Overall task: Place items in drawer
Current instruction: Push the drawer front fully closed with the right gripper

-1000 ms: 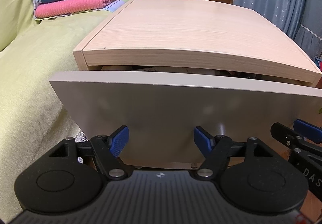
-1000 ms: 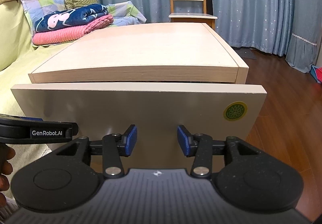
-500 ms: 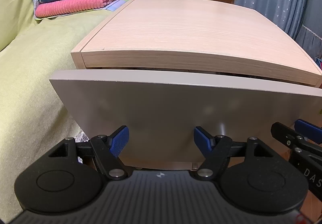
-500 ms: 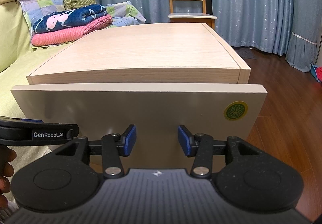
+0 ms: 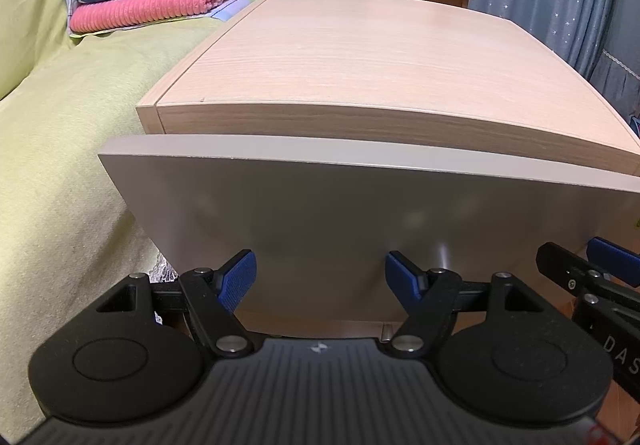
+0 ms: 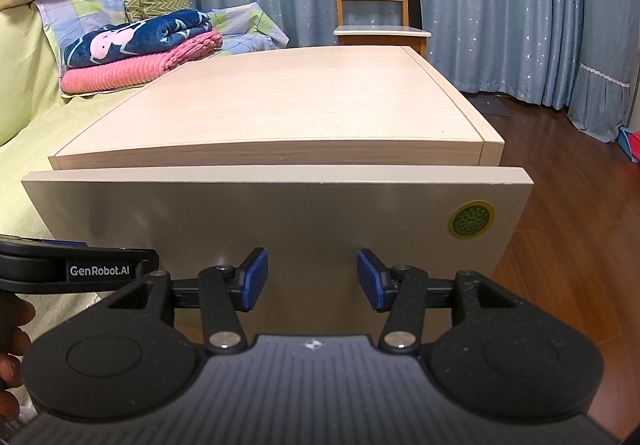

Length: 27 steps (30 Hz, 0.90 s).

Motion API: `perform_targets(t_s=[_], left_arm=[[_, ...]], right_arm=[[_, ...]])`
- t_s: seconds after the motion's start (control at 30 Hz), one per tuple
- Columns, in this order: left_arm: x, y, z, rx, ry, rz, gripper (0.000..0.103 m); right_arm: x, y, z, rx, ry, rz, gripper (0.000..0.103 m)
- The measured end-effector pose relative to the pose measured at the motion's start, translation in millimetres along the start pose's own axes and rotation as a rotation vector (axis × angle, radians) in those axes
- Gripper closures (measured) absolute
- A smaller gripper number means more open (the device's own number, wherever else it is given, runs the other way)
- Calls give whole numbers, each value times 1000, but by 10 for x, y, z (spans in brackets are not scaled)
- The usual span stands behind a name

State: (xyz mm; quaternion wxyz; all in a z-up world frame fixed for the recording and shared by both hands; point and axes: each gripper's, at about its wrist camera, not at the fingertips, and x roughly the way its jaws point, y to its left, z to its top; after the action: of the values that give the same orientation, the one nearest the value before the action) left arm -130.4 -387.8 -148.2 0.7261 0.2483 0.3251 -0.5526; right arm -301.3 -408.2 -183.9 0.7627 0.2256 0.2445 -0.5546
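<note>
A light wooden cabinet point(image 5: 340, 65) point(image 6: 300, 101) stands in front of both grippers. Its grey drawer front point(image 5: 360, 213) point(image 6: 260, 217) sits flush against the cabinet body, with no gap showing, and the drawer's contents are hidden. My left gripper point(image 5: 320, 279) is open, its blue pads close against the lower part of the drawer front with nothing between them. My right gripper point(image 6: 311, 277) is open too, pads at the drawer front's lower middle, holding nothing. A round green sticker point(image 6: 471, 219) marks the drawer front's right end.
A yellow-green bed point(image 5: 60, 165) lies left of the cabinet, with folded pink and blue blankets point(image 6: 140, 53) at its head. A wooden chair point(image 6: 372, 1) and blue curtains point(image 6: 500, 5) stand behind. Wooden floor point(image 6: 568, 205) stretches to the right. A hand point(image 6: 12, 345) shows at the lower left.
The drawer front has moved back toward the cabinet: the gap that showed items a second ago has closed. Both grippers have advanced with it, staying open.
</note>
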Motion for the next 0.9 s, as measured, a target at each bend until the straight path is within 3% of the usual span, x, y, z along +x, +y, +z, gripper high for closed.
perform_targets(t_s=[0.9], left_arm=[[108, 44, 155, -15, 6, 0, 29]], right_arm=[[83, 39, 45, 0, -4, -4, 55]])
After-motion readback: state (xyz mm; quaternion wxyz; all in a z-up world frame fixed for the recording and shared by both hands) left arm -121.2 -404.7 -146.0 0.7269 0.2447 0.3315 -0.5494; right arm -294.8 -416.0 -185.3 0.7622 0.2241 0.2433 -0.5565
